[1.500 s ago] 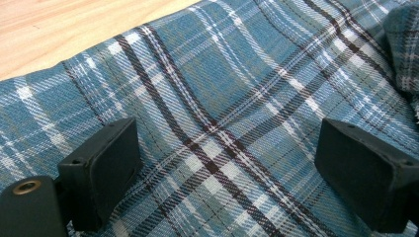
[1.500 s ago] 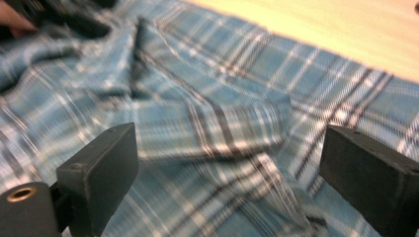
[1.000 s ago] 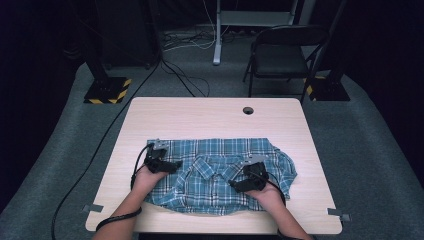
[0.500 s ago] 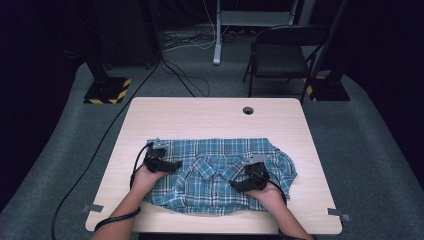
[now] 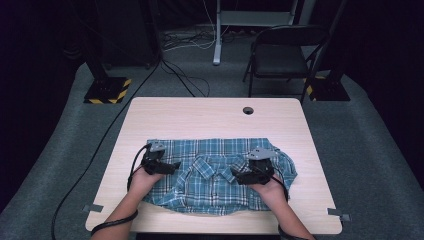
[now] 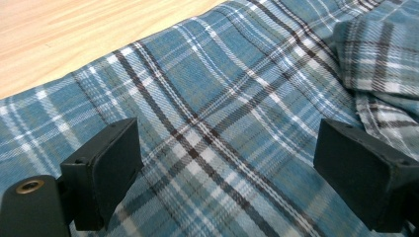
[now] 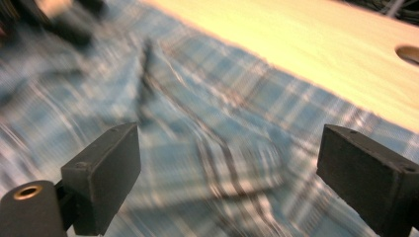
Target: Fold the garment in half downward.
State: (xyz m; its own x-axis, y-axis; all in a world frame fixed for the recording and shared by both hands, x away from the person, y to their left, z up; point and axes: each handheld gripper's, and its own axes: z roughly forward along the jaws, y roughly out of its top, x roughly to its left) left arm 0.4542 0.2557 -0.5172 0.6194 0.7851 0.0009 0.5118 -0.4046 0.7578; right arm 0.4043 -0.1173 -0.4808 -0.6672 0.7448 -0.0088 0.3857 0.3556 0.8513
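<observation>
two grippers over a blue-and-white plaid cotton shirt (image 5: 215, 172) spread on the pale wooden table (image 5: 200, 117).
left gripper (image 5: 172, 166) and right gripper (image 5: 235, 175) hover above it, jaws released wide, grasping nothing.

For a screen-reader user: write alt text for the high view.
A person holds a left hand-held gripper and a right hand-held gripper over a blue plaid shirt spread on a light wooden table. A black folding chair stands beyond the table on grey carpet.
</observation>
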